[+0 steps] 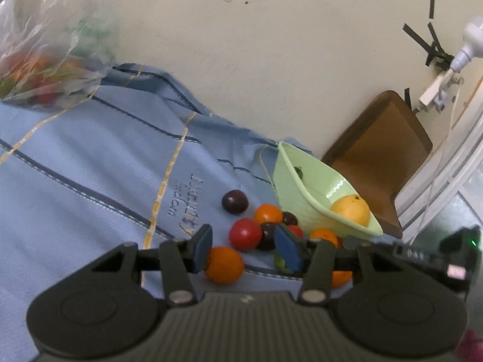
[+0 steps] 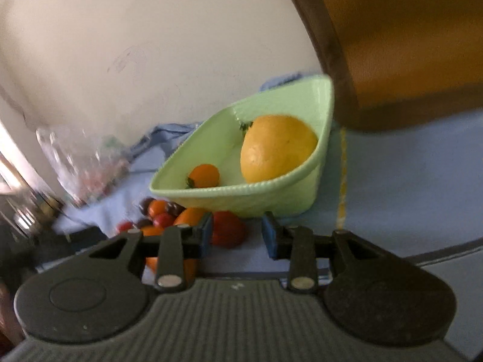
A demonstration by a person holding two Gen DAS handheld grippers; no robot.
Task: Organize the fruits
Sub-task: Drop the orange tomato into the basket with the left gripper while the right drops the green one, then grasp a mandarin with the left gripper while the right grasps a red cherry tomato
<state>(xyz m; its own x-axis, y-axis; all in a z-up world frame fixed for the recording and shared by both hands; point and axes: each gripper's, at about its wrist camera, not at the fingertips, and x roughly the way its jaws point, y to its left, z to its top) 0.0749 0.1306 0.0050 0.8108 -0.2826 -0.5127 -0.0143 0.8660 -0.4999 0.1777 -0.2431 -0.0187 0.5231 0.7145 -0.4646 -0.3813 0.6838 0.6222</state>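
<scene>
Both the left gripper (image 1: 246, 249) and right gripper (image 2: 237, 235) hang with jaws apart, gripping nothing, over loose fruits (image 1: 245, 234) beside the green bowl (image 2: 271, 194) on the blue cloth (image 1: 90, 166).

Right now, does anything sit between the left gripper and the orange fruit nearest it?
Nothing visible does. The left gripper is open, and the orange fruit lies on the blue cloth just beyond its left pad, with other fruits farther back.

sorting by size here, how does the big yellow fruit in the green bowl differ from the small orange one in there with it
The yellow fruit is far larger than the orange fruit. The first is pale yellow, the second deep orange. The yellow fruit sits against the green bowl's right end, the orange fruit nearer its left. Both are roundish and lie inside the bowl.
</scene>
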